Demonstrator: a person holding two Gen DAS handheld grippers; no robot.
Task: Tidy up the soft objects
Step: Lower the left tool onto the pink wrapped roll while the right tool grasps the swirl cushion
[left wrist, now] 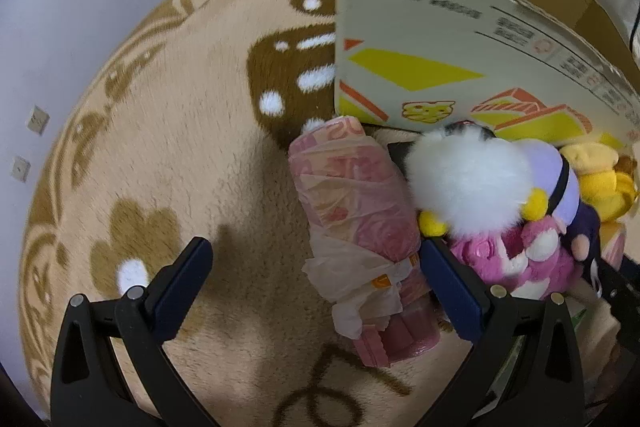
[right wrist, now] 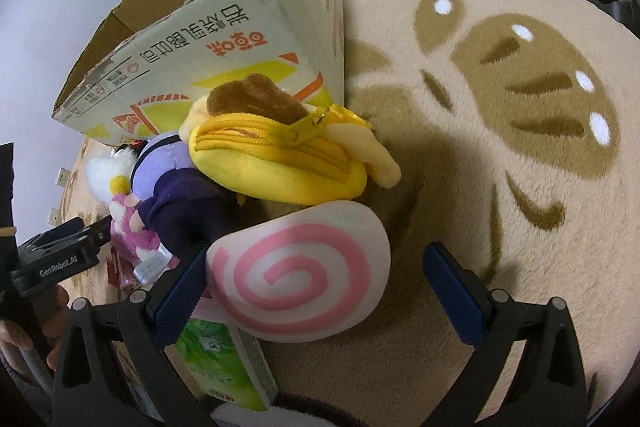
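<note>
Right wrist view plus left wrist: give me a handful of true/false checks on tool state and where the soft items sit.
1. The right tool is wide open around the pink-spiral cushion. True.
2. The yellow zip plush is inside the cardboard box. False: it lies outside, in front of the box wall.
3. The left tool is shut on the pink wrapped roll. False: it is open, and the roll lies between its fingers.
4. The pile rests on a beige rug. True.
5. A green pack lies under the cushion's near edge. True.
</note>
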